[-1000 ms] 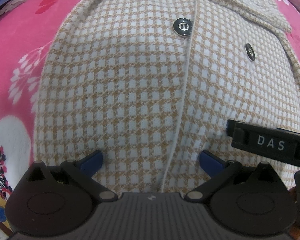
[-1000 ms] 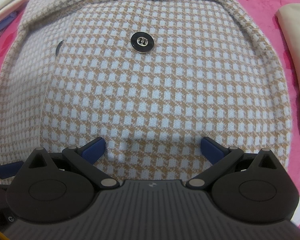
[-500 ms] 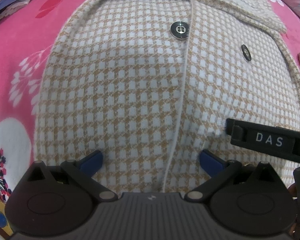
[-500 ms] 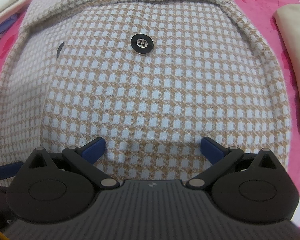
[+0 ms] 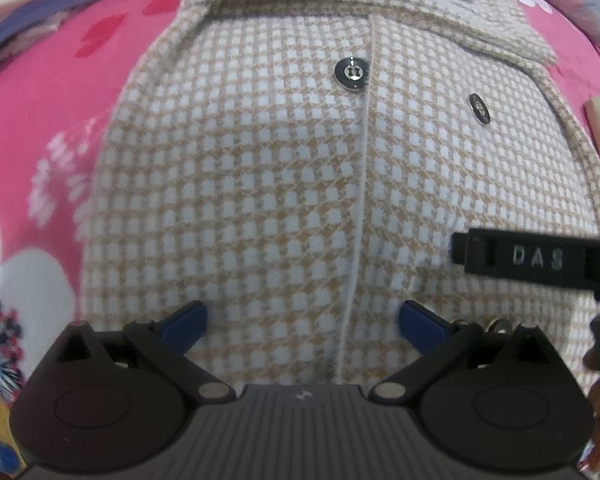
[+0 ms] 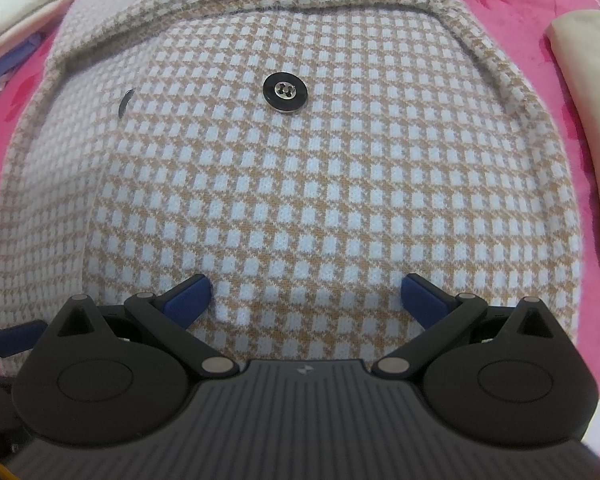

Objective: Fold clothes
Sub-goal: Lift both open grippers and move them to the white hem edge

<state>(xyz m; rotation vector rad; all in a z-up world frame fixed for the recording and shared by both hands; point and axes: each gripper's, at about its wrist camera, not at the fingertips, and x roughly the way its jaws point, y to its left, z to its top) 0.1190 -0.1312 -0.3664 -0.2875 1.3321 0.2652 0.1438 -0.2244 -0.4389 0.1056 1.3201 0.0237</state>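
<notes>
A tan-and-white houndstooth jacket (image 5: 260,184) lies spread flat on a pink floral bedspread (image 5: 52,112), its black buttons (image 5: 352,74) facing up. My left gripper (image 5: 302,320) hovers open over the jacket's near part, astride the front seam, with nothing between its blue pads. In the right wrist view the same jacket (image 6: 300,184) fills the frame, with one black button (image 6: 286,92) in the middle. My right gripper (image 6: 306,294) is open just above the cloth. Its black finger marked DAS (image 5: 536,260) shows at the right of the left wrist view.
Folded white and purple cloths (image 6: 16,44) lie at the far left. A folded cream garment (image 6: 592,120) lies along the right on the pink bedspread (image 6: 540,12). A blue fingertip of the left gripper (image 6: 16,338) shows at the lower left.
Both grippers have drawn back a little, so more of the jacket's collar and the bedspread shows. Both stay open; the jacket has not moved.
</notes>
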